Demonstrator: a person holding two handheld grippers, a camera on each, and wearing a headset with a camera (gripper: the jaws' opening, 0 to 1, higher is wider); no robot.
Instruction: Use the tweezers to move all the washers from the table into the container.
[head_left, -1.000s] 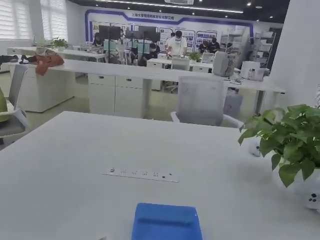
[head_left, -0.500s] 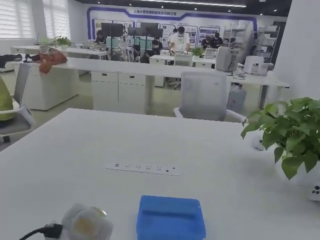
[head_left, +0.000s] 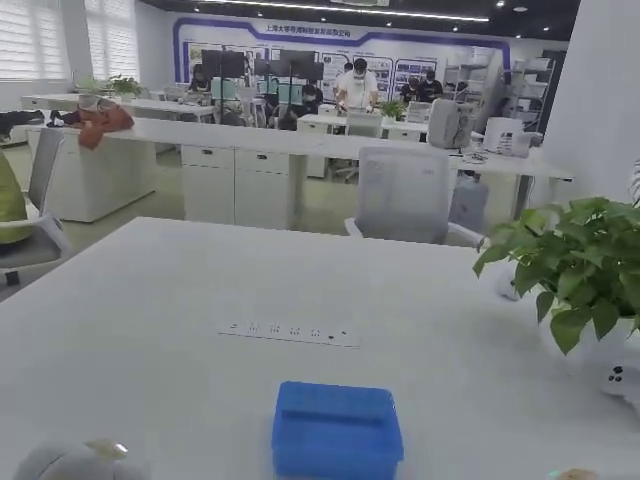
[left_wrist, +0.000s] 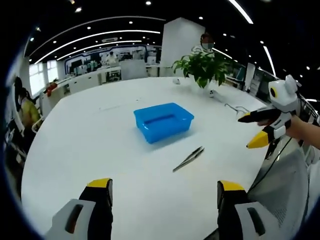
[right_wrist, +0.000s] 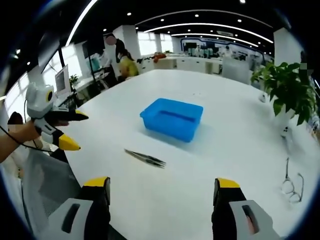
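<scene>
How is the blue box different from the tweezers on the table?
The blue box is bright blue; the tweezers are dark grey. The blue box is wide, with walls and an open top; the tweezers are thin and pointed. The blue box stands upright; the tweezers lie flat. Both rest on the white table, apart from each other, with nothing holding them.

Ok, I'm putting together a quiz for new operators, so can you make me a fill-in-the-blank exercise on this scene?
1. The container is ___ in colour.
2. The tweezers lie on the table, held by ___ gripper.
3. The left gripper and the right gripper both have their fingers ___.

Missing words: blue; neither; open.
</scene>
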